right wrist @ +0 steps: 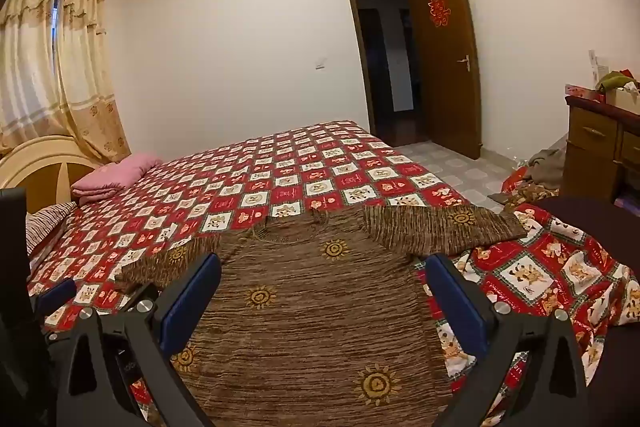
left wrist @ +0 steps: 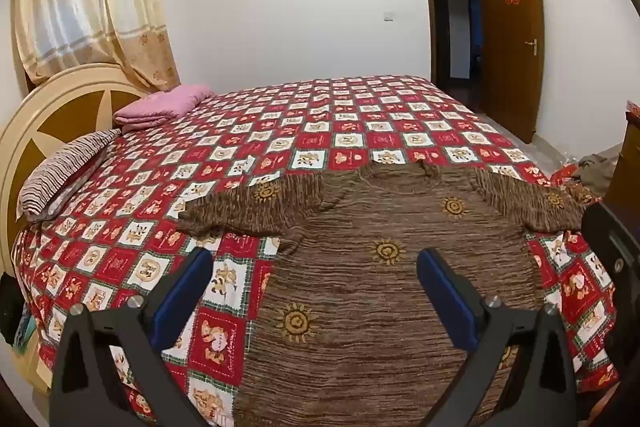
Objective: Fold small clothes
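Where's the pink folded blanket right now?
In both wrist views the pink folded blanket lies far left on the bed, at its head end below the curtain, just beyond the striped pillow.

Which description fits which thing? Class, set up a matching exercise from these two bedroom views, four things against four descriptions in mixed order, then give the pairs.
Things:
1. brown sweater
2. pink blanket
3. door
4. striped pillow

Descriptions:
A. stands open, with a red paper decoration on it
B. folded, on the bed's far corner beside the headboard
C. spread flat on the bedspread, sleeves out to both sides
D. lies along the headboard, nearer than the blanket

Pairs: 1-C, 2-B, 3-A, 4-D
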Demonstrator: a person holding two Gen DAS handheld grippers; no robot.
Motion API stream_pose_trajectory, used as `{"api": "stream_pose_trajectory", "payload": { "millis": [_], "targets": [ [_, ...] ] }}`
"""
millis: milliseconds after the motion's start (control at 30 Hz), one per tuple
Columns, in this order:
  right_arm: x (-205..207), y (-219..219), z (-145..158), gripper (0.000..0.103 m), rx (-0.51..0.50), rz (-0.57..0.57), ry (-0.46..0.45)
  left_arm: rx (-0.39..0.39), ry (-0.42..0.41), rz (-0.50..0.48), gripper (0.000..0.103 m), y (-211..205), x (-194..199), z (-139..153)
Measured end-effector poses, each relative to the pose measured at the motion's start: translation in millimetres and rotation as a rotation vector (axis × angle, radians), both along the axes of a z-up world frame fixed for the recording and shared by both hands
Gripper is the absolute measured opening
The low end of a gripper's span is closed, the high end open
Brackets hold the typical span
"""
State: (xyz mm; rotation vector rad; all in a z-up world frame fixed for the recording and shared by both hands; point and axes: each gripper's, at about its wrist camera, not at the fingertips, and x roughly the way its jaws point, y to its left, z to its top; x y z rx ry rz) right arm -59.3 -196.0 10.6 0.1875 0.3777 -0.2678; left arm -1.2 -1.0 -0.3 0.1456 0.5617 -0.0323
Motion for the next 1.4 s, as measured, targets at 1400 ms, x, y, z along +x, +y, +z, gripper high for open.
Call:
{"api": "stream_pose_trajectory", "payload": {
  "millis": [1400],
  "targets": [
    [1.8, -7.4, -4.9, 0.102, 0.004, -0.026, 0.02, -0.046, 0.039, -0.049, 0.103, -9.0, -1.2, -5.9]
  ]
}}
